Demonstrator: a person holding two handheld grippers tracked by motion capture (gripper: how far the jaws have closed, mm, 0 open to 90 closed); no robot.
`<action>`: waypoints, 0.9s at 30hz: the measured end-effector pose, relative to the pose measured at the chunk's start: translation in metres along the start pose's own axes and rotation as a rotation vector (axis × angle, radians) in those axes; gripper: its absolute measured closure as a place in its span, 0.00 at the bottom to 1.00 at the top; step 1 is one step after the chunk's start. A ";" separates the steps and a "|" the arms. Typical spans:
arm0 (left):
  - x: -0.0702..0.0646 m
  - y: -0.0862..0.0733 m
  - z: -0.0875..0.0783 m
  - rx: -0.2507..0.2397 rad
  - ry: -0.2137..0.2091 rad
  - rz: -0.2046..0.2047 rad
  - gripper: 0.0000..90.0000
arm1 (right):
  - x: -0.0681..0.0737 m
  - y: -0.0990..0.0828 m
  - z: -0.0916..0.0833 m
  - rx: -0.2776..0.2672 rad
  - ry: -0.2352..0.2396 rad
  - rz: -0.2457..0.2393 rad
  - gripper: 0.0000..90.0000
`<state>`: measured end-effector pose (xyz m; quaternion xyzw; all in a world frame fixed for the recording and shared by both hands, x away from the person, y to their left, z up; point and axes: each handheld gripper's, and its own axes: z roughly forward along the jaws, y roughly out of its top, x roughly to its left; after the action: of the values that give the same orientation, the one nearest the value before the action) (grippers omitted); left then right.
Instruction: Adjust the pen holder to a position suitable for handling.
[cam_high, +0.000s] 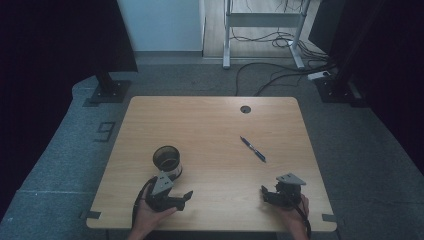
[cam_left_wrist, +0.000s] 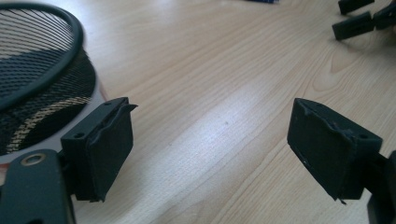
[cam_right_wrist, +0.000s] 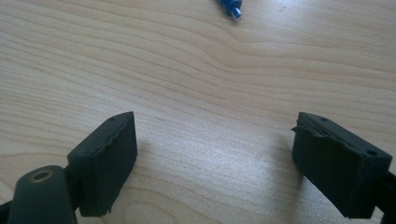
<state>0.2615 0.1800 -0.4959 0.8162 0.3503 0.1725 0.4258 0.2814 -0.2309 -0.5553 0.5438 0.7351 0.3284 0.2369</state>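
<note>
The left hand-held gripper (cam_high: 184, 198) sits low at the near edge of the bench (cam_high: 210, 125), held in the person's left hand (cam_high: 150, 215), its jaws spread wide with nothing but bare wood between them. In the left gripper view the two black pads (cam_left_wrist: 109, 149) stand well apart. Just beside that gripper, on its far side, stands a black mesh cup (cam_high: 167, 161), upright and open at the top; in the left gripper view its wire rim and woven wall (cam_left_wrist: 42, 88) sit close to the left jaw without touching it.

The right hand-held gripper (cam_high: 266, 194) rests near the bench's near right corner in the person's right hand (cam_high: 292, 212), jaws likewise spread and gripping nothing. Its own view shows the pads (cam_right_wrist: 109, 161) wide apart over plain wood grain.

Beyond the right gripper, toward the middle of the bench, lies a blue pen (cam_high: 253, 149), flat and angled, apart from both grippers and well clear of the cup. Its tip (cam_right_wrist: 231, 8) peeks in at the top of the right gripper view. A round cable hole (cam_high: 245, 109) sits near the far edge of the bench.
</note>
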 end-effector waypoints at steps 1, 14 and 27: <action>0.002 0.002 -0.005 -0.011 0.007 -0.004 0.16 | 0.000 0.000 0.000 0.000 -0.001 0.000 0.15; 0.033 0.004 -0.031 -0.079 0.087 -0.084 0.15 | 0.000 0.000 0.000 -0.001 -0.003 0.003 0.15; 0.057 -0.005 -0.037 -0.086 0.147 -0.133 0.12 | 0.000 0.000 0.001 -0.001 -0.003 0.003 0.15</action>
<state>0.2775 0.2439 -0.4793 0.7575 0.4261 0.2180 0.4440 0.2821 -0.2312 -0.5554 0.5450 0.7338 0.3285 0.2379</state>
